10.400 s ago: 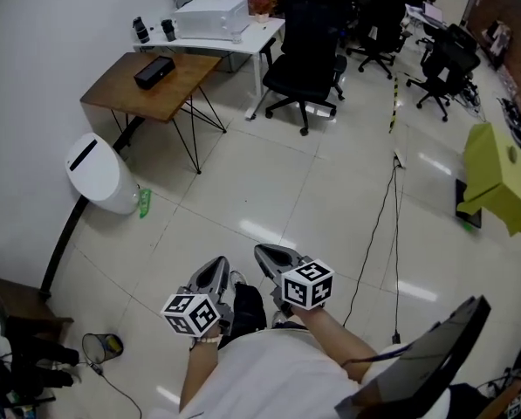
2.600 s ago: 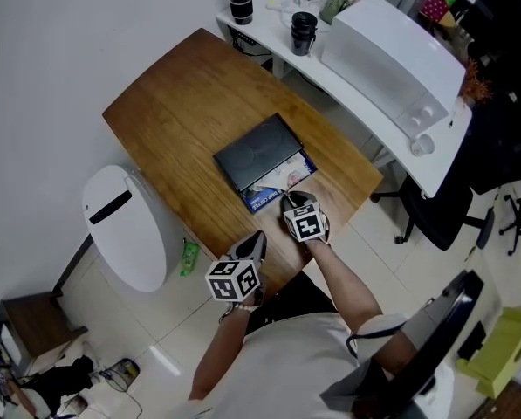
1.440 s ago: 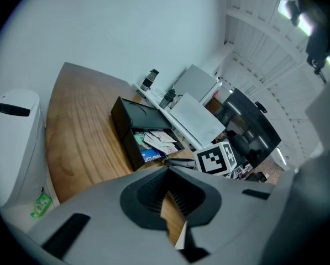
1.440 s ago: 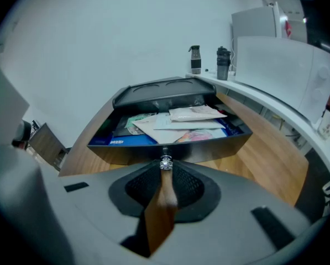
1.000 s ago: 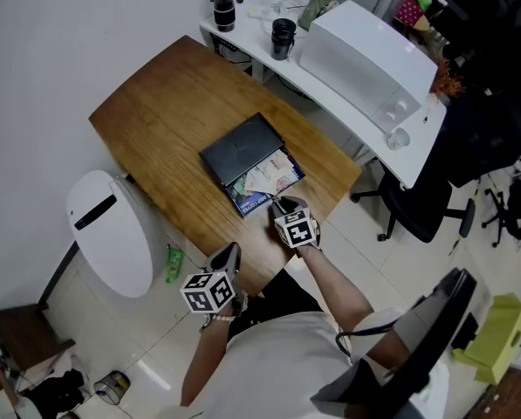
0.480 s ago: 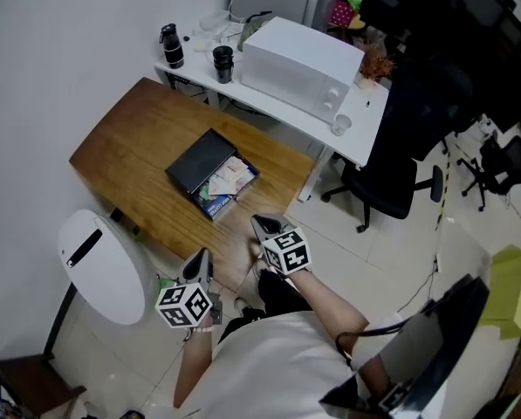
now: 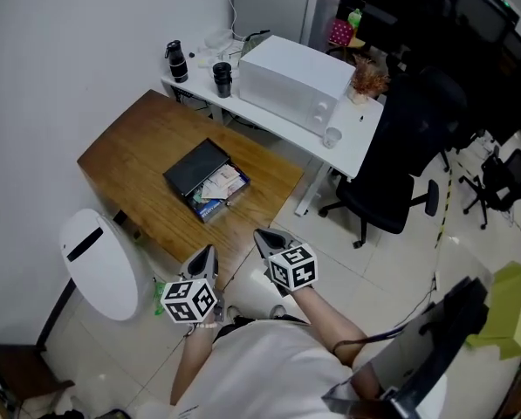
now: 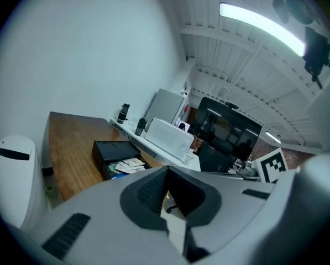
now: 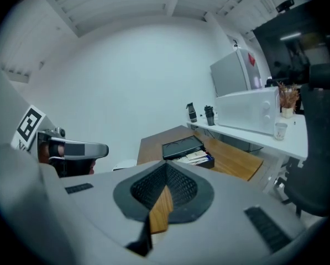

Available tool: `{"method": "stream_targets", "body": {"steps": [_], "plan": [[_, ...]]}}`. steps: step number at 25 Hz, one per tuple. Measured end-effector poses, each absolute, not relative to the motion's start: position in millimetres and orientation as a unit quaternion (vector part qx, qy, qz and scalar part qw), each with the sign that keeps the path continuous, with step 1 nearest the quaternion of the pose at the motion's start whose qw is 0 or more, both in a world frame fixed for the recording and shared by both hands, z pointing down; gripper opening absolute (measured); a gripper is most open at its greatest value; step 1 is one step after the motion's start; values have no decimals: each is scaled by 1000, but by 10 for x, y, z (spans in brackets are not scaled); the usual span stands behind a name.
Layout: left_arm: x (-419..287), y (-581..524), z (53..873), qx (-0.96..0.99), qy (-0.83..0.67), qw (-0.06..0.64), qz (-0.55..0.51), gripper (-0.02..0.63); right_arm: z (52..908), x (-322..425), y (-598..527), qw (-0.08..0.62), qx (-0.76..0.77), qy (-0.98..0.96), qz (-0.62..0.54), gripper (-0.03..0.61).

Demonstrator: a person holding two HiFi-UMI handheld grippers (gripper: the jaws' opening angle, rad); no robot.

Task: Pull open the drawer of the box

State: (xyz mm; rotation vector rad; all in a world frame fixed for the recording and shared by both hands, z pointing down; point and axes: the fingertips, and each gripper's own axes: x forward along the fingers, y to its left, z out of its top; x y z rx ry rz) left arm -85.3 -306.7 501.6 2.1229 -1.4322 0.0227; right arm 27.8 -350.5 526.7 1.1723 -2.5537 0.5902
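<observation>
— So which way is the flat black box pointing?
— Its long side is running diagonally across the brown wooden table, and its one open drawer, papers showing, is sticking out toward the near edge.
— And the tongs?
— Both are hovering off that edge, well apart from the box: left gripper and right gripper, each pinching its jaws together on nothing.

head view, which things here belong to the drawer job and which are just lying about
Job: black box, its drawer pulled open, wooden table, left gripper, right gripper.
Lying about: white appliance, black bottle, black tumbler, paper cup, office chair, white bin.
</observation>
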Motion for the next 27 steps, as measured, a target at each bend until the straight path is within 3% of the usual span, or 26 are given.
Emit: {"method": "stream_targets", "body": {"steps": [8, 27], "plan": [[-578, -2880, 5064, 786, -548, 286, 15, 3, 5209, 551, -3422, 117, 404, -883, 208, -12], [-825, -2839, 5149, 768, -568, 296, 14, 3, 5249, 296, -3478, 125, 381, -894, 203, -14]]}}
